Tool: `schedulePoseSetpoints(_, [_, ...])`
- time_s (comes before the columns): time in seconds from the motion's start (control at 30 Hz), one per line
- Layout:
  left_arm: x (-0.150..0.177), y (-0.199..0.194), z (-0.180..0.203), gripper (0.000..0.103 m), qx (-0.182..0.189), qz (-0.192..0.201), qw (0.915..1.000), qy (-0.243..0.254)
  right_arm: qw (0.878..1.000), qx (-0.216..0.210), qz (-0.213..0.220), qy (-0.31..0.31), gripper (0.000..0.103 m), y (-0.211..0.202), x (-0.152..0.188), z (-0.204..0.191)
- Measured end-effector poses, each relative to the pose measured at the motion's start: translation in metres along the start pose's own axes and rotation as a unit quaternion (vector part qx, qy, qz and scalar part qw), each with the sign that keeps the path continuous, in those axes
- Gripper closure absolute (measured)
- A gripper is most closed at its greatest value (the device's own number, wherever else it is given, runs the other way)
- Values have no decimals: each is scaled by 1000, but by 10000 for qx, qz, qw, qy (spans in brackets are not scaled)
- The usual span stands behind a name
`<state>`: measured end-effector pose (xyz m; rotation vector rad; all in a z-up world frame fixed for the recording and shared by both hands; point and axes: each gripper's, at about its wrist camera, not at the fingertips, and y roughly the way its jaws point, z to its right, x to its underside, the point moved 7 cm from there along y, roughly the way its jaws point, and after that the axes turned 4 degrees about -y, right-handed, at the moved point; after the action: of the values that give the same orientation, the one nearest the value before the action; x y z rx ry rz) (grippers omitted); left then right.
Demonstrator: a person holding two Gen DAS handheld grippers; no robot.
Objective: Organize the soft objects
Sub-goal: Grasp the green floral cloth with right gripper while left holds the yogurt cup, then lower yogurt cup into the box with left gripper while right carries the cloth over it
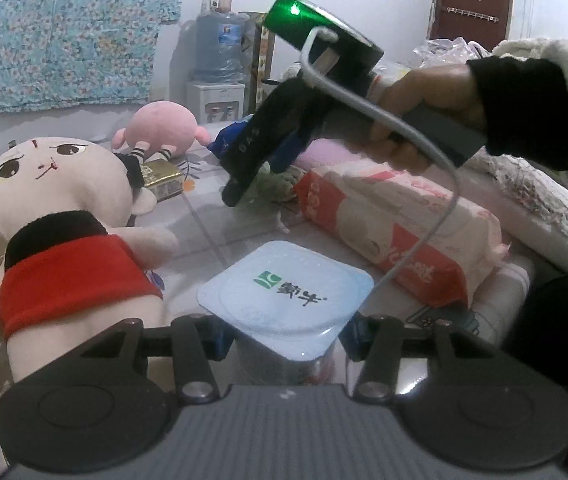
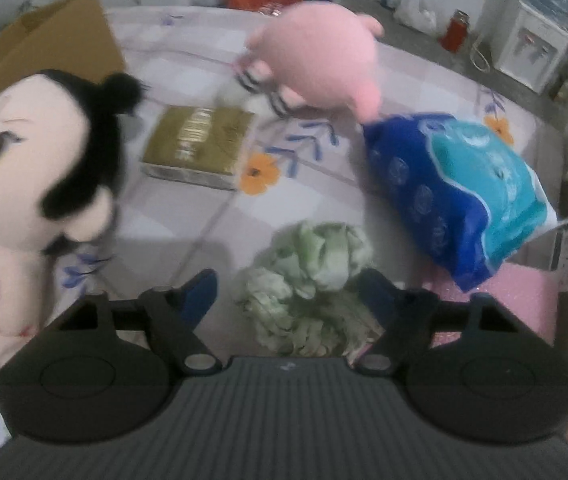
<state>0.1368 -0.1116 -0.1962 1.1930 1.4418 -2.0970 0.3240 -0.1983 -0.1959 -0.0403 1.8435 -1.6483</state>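
My left gripper (image 1: 286,336) is shut on a yogurt cup (image 1: 284,284) with a pale blue foil lid; its pads press the cup's sides. My right gripper (image 2: 288,284) is open and points down over a crumpled green cloth (image 2: 312,280) that lies between its fingers. In the left wrist view the right gripper (image 1: 235,196) hangs over that cloth (image 1: 279,184), held by a hand in a dark sleeve. A big plush doll in a red shirt (image 1: 63,240) (image 2: 23,168) lies at the left. A pink plush (image 1: 163,128) (image 2: 320,60) sits farther back.
On the flowered tablecloth (image 2: 203,224) lie a gold box (image 2: 199,148), a blue tissue pack (image 2: 456,188), a red-and-white tissue pack (image 1: 396,220) and a pink pad (image 2: 504,296). A cardboard box (image 2: 51,40) stands at the left. A water dispenser (image 1: 219,80) is behind.
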Motion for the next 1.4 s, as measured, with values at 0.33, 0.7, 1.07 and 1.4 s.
schedulePoseSetpoints(0.33, [0, 0, -3, 51, 14, 44, 10000, -4, 9987, 72, 286, 410, 93, -18, 14, 11])
schedulePoseSetpoints(0.7, [-6, -33, 7, 51, 74, 238, 9997, -35, 9850, -38, 1414, 992, 93, -156, 58, -20])
schedulePoseSetpoints(1.07, [-25, -121, 8, 51, 206, 621, 9974, -288, 9633, -720, 2179, 1394, 93, -260, 116, -113])
schedulePoseSetpoints(1.4, [-57, -222, -34, 51, -280, 993, 9926, -644, 9417, -1988, 2596, 799, 93, -298, 59, -199])
